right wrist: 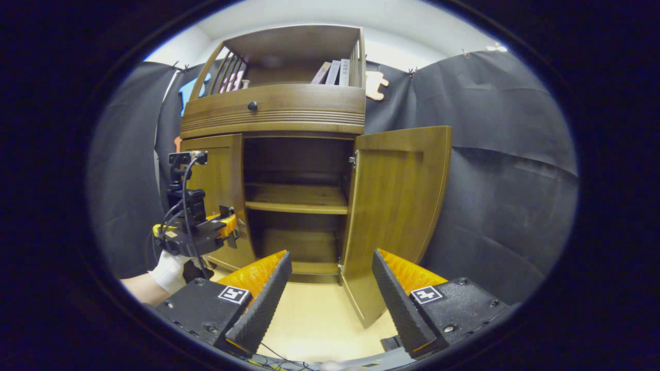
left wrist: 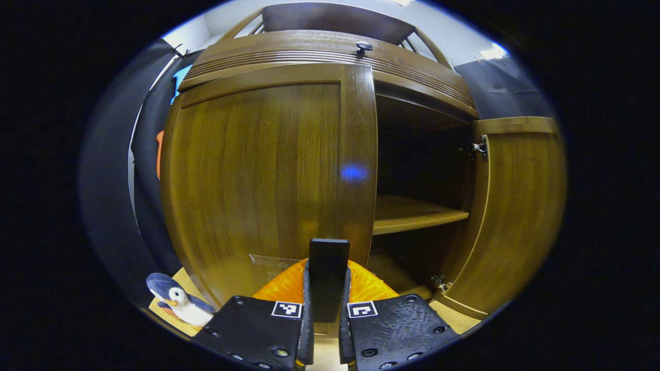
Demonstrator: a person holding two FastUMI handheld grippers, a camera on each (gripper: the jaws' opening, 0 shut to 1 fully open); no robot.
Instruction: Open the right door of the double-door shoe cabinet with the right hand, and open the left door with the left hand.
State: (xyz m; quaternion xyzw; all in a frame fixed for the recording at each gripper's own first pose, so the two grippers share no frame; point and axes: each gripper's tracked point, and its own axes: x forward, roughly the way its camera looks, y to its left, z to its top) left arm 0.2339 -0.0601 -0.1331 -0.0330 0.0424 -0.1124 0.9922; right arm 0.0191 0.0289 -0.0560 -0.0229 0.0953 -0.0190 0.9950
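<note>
In the left gripper view, the left gripper point(left wrist: 328, 304) has its jaws closed on a flat black handle point(left wrist: 328, 275) that stands up between them, right at the free edge of the left door point(left wrist: 258, 175). That door lies just ahead of the jaws and looks closed or barely cracked — I cannot tell which. Ahead and to the right of the jaws, the right door point(left wrist: 515, 206) stands swung wide, baring a dark interior and a wooden shelf point(left wrist: 412, 214). A toy penguin point(left wrist: 178, 304) sits low to the left of the jaws.

In the right gripper view, the right gripper point(right wrist: 330, 293) has its jaws spread wide and holding nothing, drawn well back from the cabinet. The right door point(right wrist: 397, 206) hangs open straight ahead of the jaws, just right of centre. Off to the left, a gloved hand point(right wrist: 167, 270) holds the left gripper point(right wrist: 206, 232) against the left door point(right wrist: 216, 190).

So the right half looks done — the left door's pull is what remains.
</note>
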